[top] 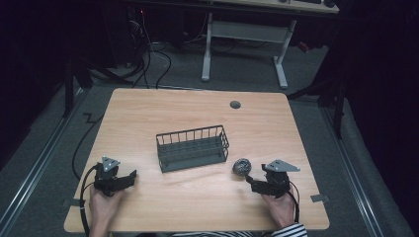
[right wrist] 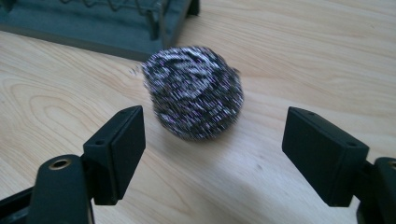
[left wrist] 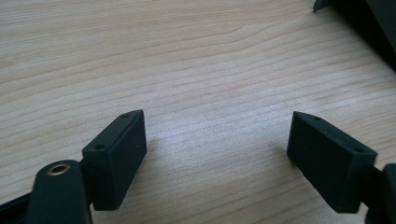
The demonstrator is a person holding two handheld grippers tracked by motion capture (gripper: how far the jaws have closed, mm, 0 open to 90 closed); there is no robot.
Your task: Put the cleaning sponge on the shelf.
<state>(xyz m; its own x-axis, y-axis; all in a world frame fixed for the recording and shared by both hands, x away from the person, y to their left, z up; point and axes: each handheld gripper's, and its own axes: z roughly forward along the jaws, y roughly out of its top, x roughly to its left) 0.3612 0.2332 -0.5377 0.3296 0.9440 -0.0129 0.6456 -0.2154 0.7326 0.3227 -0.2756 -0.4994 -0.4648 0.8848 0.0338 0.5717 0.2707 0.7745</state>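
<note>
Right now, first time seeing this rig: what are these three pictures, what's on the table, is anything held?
No robot here: a person holds a two-jaw tool in each hand. The high view looks down on the table; the left tool is at lower left, the right tool at lower right. The other two pictures come from cameras riding on each tool, looking along its black jaws. On the table lie a dark wire basket and a steel scouring ball. The ball lies in front of the right tool's open jaws, untouched. The left tool is open over bare wood. Nothing is held.
</note>
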